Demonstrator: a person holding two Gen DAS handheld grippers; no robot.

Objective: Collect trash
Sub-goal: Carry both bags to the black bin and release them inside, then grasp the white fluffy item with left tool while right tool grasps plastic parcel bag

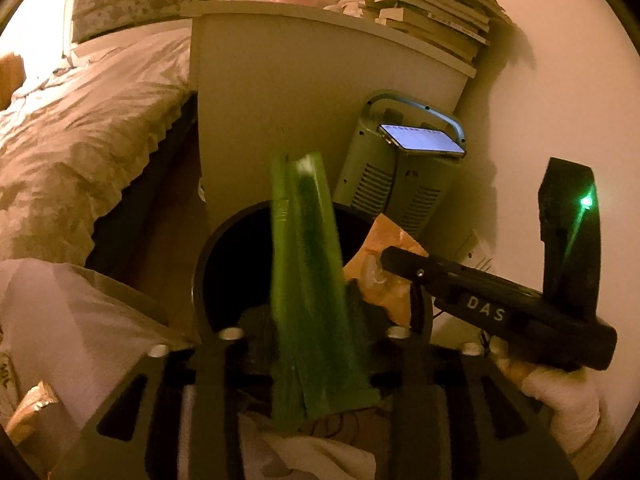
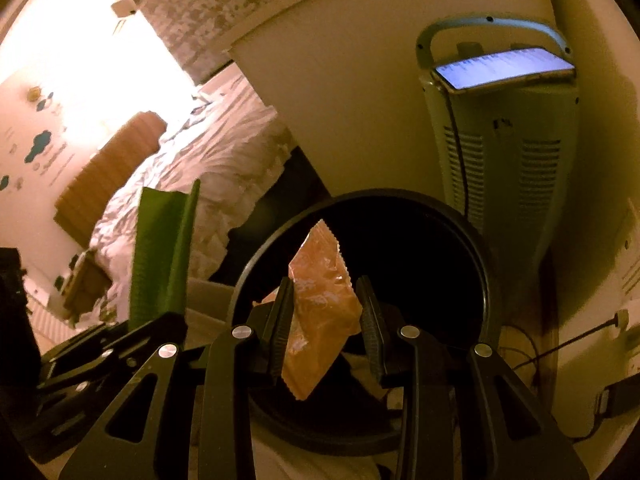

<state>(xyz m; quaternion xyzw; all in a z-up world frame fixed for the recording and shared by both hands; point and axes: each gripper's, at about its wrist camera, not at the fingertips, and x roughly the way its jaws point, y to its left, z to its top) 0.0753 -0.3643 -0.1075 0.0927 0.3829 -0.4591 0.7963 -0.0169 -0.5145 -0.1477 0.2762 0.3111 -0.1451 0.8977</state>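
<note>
A round black bin [image 1: 224,240] stands on the floor; it also shows in the right wrist view [image 2: 460,236]. My left gripper [image 1: 316,320] is shut on a long green wrapper [image 1: 308,264] and holds it over the bin's mouth; the wrapper also shows at the left of the right wrist view [image 2: 160,252]. My right gripper [image 2: 326,320] has its jaws a little apart with an orange wrapper [image 2: 320,308] between them, over the bin. The wrapper touches the left pad; the right pad looks clear of it. In the left wrist view the right gripper [image 1: 400,264] reaches in from the right with the orange wrapper [image 1: 384,264].
A white bedside cabinet [image 1: 304,96] stands behind the bin, with stacked books [image 1: 432,12] on top. A pale green heater [image 1: 396,176] with a lit phone [image 1: 424,140] on it stands to the right. The bed [image 1: 80,136] lies to the left. Cables [image 2: 560,348] run along the floor.
</note>
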